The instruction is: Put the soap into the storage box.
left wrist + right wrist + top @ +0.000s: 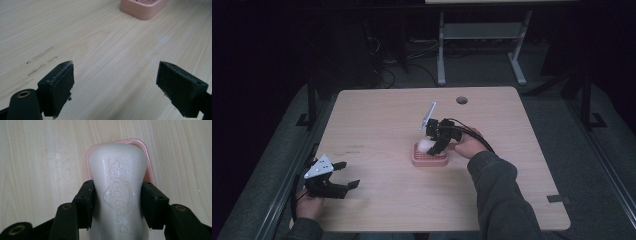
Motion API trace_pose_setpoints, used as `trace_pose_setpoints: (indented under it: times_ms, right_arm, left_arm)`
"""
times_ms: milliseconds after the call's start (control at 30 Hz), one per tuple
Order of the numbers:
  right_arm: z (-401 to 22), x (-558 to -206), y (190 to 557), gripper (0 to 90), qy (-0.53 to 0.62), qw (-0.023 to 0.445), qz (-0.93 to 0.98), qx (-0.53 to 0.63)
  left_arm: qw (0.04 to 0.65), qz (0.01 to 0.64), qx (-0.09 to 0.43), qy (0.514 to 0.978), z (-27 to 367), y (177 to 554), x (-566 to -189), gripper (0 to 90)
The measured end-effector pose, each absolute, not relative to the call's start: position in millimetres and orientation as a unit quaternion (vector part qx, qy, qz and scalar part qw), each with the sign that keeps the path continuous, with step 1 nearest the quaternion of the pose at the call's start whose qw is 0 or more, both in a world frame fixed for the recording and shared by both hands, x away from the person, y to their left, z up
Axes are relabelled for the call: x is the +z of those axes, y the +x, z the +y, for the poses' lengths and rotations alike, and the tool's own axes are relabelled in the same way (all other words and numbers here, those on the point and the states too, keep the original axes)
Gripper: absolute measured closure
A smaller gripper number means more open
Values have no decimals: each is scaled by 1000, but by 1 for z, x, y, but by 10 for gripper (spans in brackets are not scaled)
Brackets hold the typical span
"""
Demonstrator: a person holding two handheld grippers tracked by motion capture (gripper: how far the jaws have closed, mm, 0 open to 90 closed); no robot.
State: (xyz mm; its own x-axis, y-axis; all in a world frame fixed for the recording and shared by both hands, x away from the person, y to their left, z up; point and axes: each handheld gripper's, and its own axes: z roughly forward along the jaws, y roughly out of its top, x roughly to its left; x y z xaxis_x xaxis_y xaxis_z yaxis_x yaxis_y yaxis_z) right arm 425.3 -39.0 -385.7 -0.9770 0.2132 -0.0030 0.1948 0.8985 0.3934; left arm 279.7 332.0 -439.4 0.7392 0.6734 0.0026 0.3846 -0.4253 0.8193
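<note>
A white bar of soap (117, 182) with raised lettering is clamped between the two black jaws of my right gripper (117, 205). The bar hangs just over a pink soap dish (147, 157), whose rim peeks out behind it. From above, the right gripper (434, 142) holds the white soap (426, 144) at the dish's (428, 160) far left corner, near the middle of the table. My left gripper (346, 175) rests at the table's near left with its jaws wide apart and nothing between them. In the left gripper view the left gripper (115, 85) faces bare wood, with the dish (142, 8) far ahead.
The light wooden table (377, 120) has a round cable hole (461, 100) near its far edge. Faint scuff marks (41, 61) lie on the wood ahead of the left gripper. A grey desk frame (482, 35) stands on the floor beyond the table.
</note>
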Motion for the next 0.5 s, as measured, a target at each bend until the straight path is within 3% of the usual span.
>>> trace_pose_setpoints:
  times_ms: [500]
  right_arm:
    - [-31,-403,435,481,110,10,977,180]
  left_arm:
    - [430,320,168,827,332,280,-439,139]
